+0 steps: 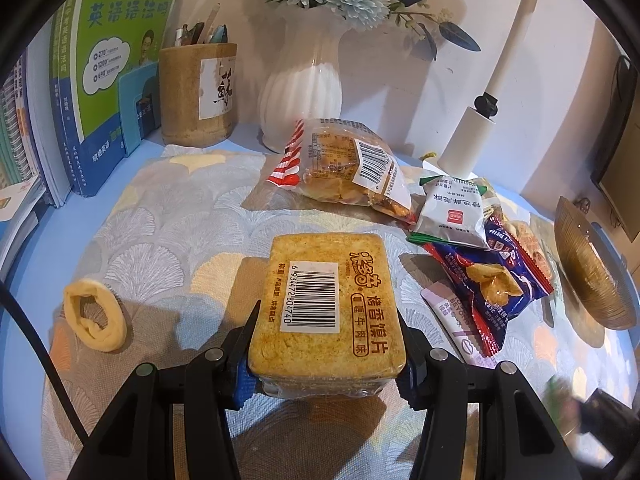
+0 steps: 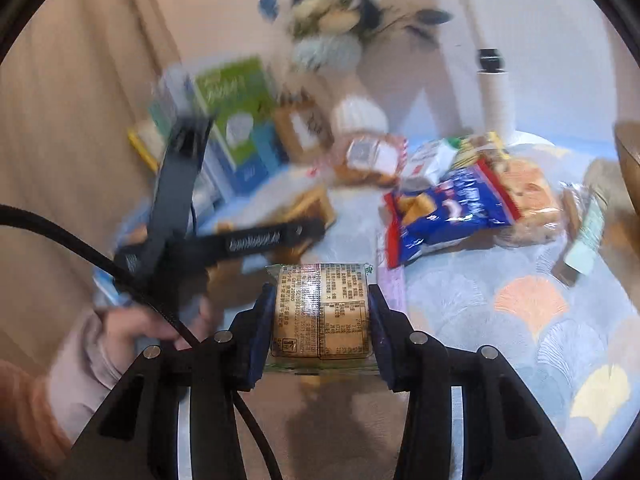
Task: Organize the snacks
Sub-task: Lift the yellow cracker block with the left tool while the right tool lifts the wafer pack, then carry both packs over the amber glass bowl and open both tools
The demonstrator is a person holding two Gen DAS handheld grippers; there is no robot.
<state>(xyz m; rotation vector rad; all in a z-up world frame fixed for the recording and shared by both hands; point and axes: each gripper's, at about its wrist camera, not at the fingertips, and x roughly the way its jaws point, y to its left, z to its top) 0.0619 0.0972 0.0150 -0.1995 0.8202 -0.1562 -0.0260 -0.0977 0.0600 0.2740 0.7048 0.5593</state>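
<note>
left hand-held gripper: the left hand-held gripper (image 1: pixel 326 364) is clenched on a yellow biscuit pack (image 1: pixel 326 300), barcode side up, lifted clear over the patterned cloth (image 1: pixel 168 216) on the bench.
right hand-held gripper: the right hand-held gripper (image 2: pixel 320 332) is clamped on a smaller wrapped cracker pack (image 2: pixel 322 316), print side up; its view is smeared, so i take it to be on the move.
step in hand: both packs look to be mid-carry, picked up and not yet put down anywhere.
snack pile: far right on the cloth lie a clear bag of pastries (image 1: pixel 344 164), a white sachet (image 1: pixel 452 212) and a blue chip bag (image 1: pixel 488 280), overlapping each other, with more packets tucked behind.
likely goal: a ribbed brown bowl (image 1: pixel 592 268) sits at the right edge, just beside the pile; it may be where the snacks go, though i can't be sure.
next move: probably swing each pack right, hold it over the chosen spot, then let the fingers part only once it is low.
watch for: the two tools are near each other, and a yellow hair band (image 1: pixel 96 316) lies near left, out of the way.
</note>
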